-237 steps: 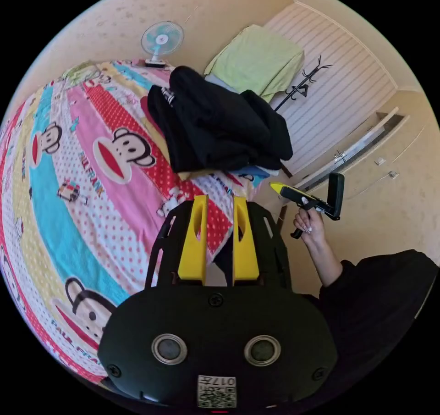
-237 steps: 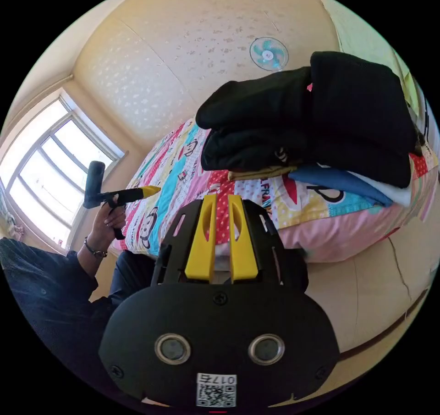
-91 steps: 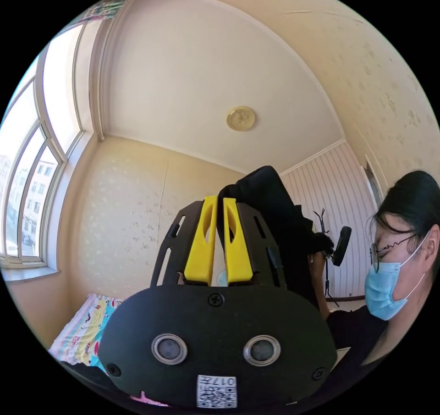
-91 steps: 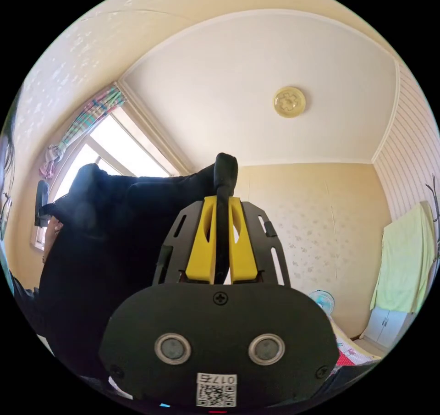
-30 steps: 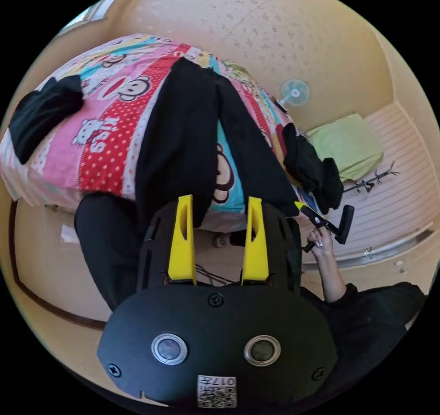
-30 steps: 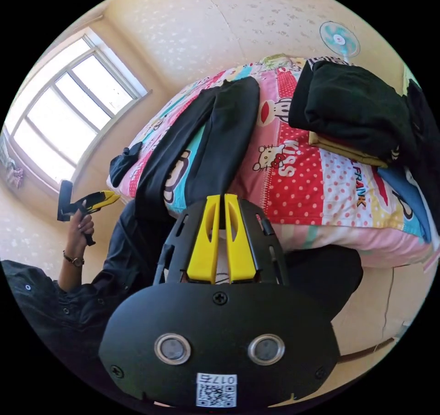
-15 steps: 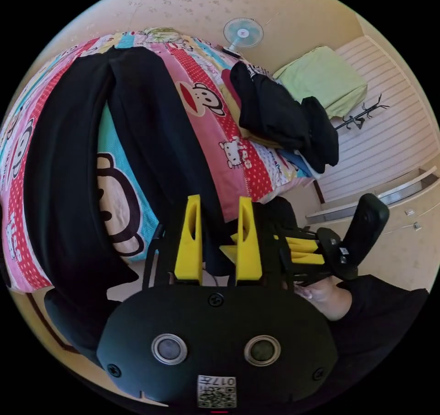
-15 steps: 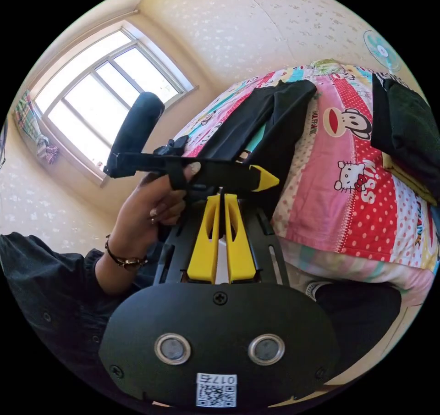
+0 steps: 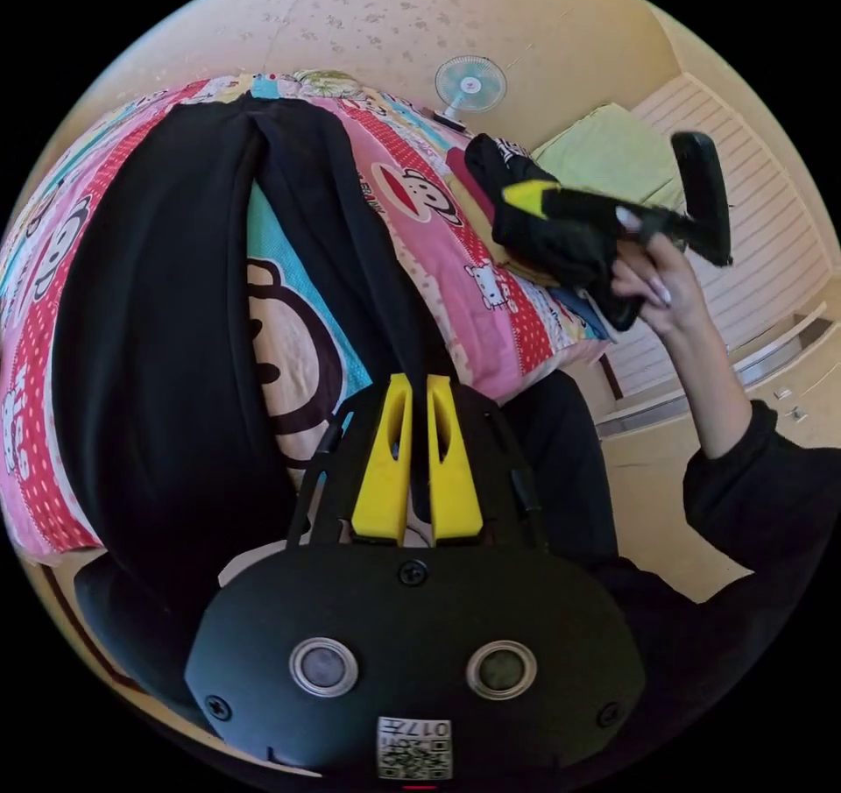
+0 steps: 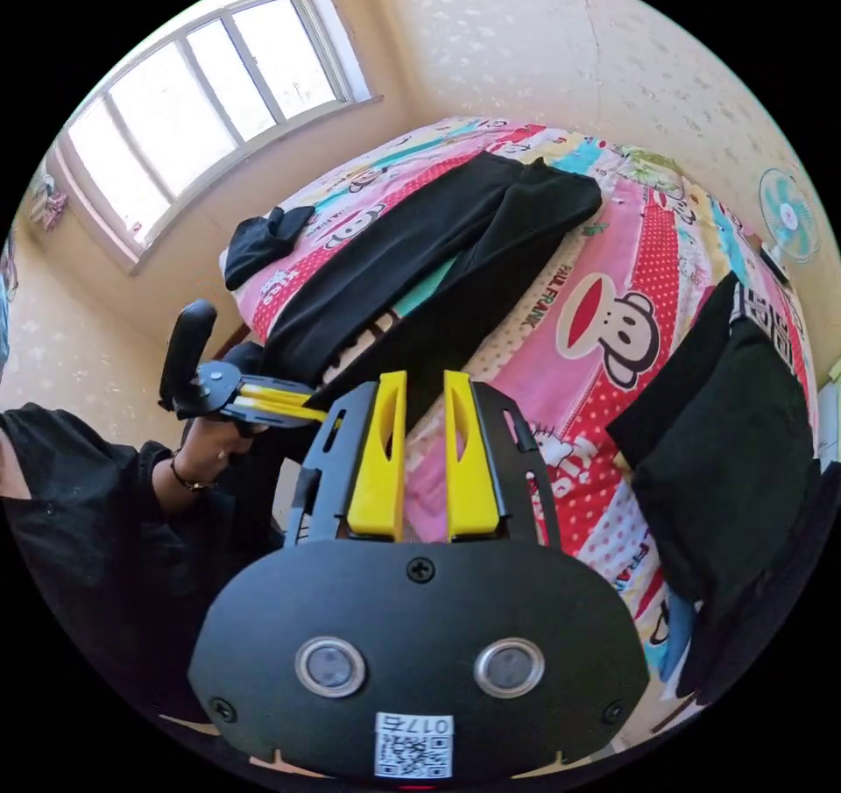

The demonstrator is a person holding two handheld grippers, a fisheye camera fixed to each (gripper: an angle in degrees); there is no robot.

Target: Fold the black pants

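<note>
Black pants [image 9: 166,320] spread on bed [image 10: 613,241], left gripper [image 9: 419,394] seemingly clamping waistband, right gripper [image 10: 425,390] parted.

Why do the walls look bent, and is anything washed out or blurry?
Fisheye lenses bow both views. In the right gripper view the window glares white; in the left gripper view the right gripper is slightly motion-blurred, and the black pants lose fold detail.

The black pants [image 9: 158,337] are looking like matt, smooth cloth. The bedsheet [image 10: 613,241] is showing printed cotton-like cloth, and the left gripper [image 9: 412,390] is showing smooth yellow plastic.
</note>
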